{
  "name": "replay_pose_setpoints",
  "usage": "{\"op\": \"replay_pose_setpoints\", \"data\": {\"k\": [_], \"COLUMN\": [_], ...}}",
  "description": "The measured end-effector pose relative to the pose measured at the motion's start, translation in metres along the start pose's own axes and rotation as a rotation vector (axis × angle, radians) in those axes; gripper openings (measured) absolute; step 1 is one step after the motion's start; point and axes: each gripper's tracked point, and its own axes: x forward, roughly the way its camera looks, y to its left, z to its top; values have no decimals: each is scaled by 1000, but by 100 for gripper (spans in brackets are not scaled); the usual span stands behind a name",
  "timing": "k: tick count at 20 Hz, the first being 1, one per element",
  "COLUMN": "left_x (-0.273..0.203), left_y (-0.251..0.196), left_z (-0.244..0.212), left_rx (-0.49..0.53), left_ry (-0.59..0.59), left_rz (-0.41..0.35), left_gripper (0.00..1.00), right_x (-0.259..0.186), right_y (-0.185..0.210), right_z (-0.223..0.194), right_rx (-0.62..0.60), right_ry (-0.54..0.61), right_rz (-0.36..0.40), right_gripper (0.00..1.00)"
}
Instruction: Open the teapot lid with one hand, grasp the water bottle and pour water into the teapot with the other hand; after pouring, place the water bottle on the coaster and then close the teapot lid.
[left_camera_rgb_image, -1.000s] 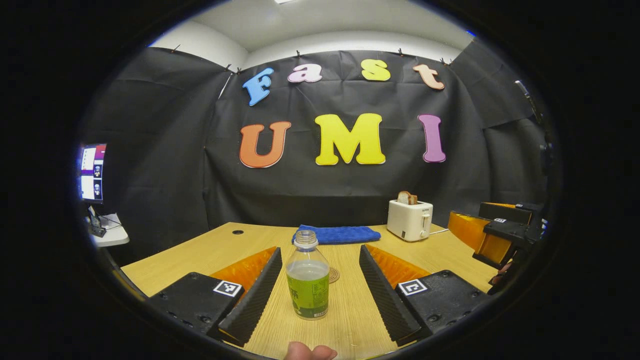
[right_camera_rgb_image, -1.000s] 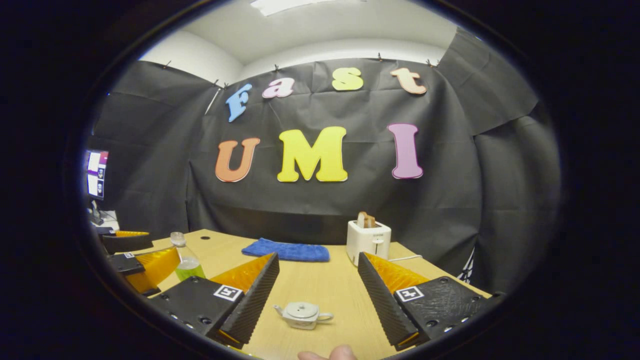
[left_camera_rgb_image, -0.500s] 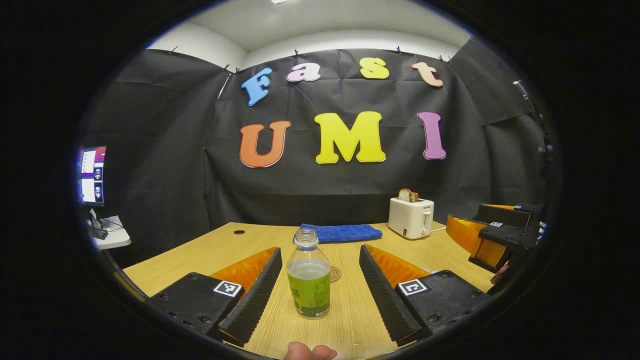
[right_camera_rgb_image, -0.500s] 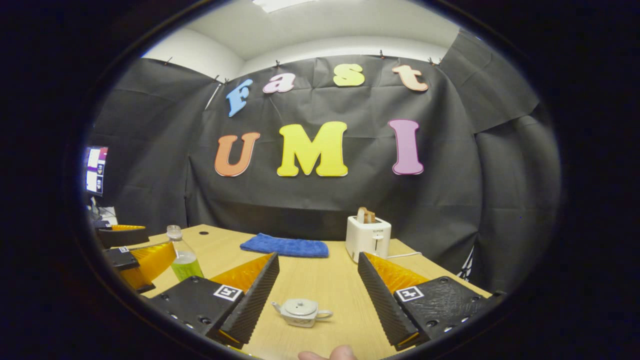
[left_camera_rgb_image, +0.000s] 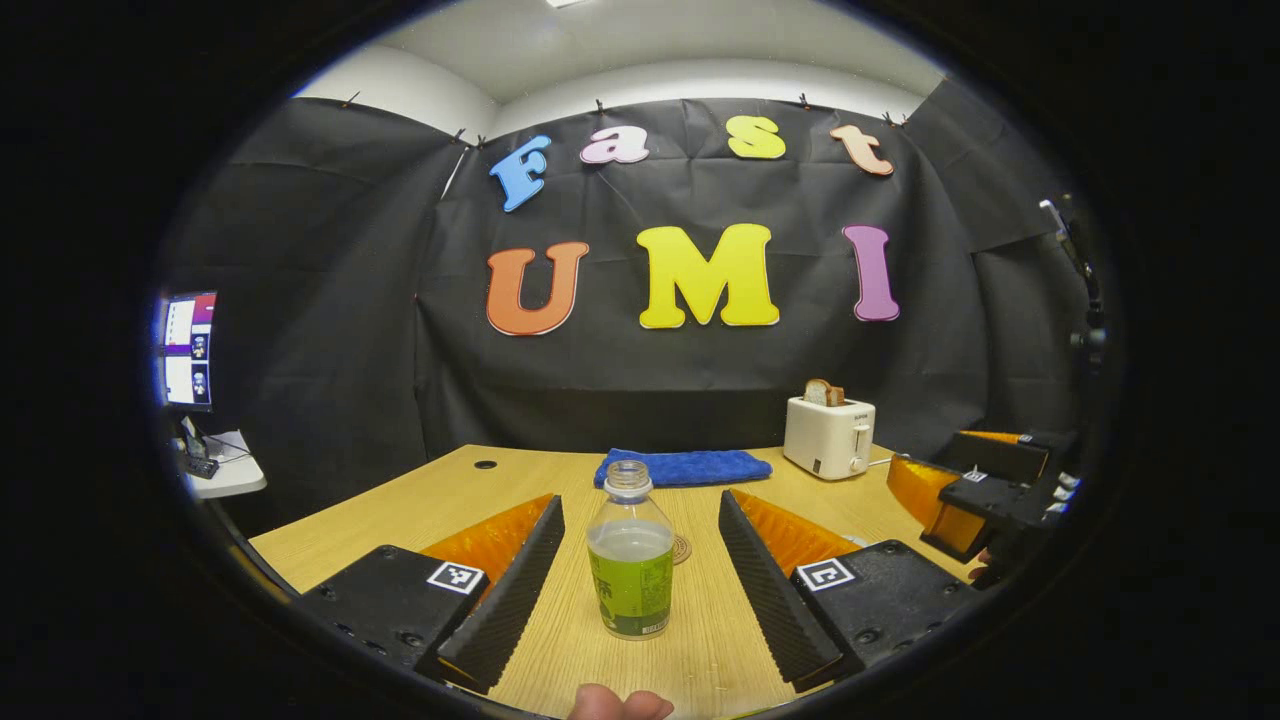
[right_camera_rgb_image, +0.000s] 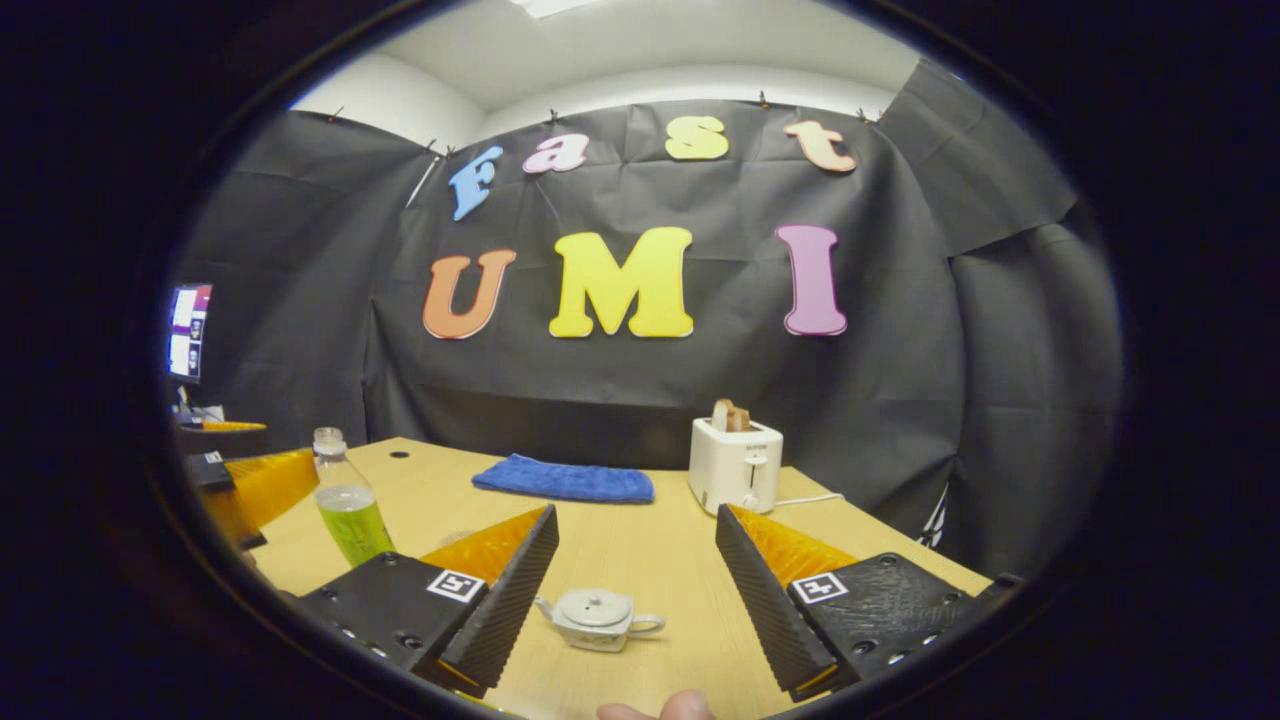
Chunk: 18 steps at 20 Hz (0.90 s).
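In the left gripper view, we saw the left gripper (left_camera_rgb_image: 640, 560) with its jaws wide apart above a light wooden table (left_camera_rgb_image: 420, 510). A capless water bottle (left_camera_rgb_image: 630, 560) with a green label stood upright on the table between the fingers, touching neither. Just behind the bottle, toward 1 o'clock, lay a small round coaster (left_camera_rgb_image: 682, 548), partly hidden by it. A folded blue towel (left_camera_rgb_image: 683, 467) lay farther back at 12 o'clock, and a white toaster (left_camera_rgb_image: 829, 450) holding a slice of bread stood at 1 o'clock. The other gripper appeared at 3 o'clock.

In the right gripper view, we saw the right gripper (right_camera_rgb_image: 637, 590) with its jaws also wide apart. A small pale teapot (right_camera_rgb_image: 596, 619) sat on the table between the fingers, nearer the finger at 9 o'clock but apart from it, its lid (right_camera_rgb_image: 597, 605) in place. The bottle stood at 9 o'clock, well apart from the teapot.
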Motion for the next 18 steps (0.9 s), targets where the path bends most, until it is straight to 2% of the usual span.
{"op": "replay_pose_setpoints", "data": {"k": [8,14,16,17,18], "left_x": [0,1,3,2,2], "left_y": [4,13,16,16,16], "left_z": [1,2,2,1,1], "left_rx": [-1,-8,-8,-8,-9], "left_ry": [2,3,7,9,10], "left_rz": [-2,7,9,10,10], "left_gripper": [97,97,97,97,97], "right_x": [31,61,68,70,72], "right_y": [16,20,23,24,25], "right_z": [-51,-80,-86,-89,-92], "right_rx": [15,15,14,10,8], "right_ry": [96,153,169,178,186], "right_rz": [7,5,8,12,13], "right_gripper": [95,98,89,77,72]}}
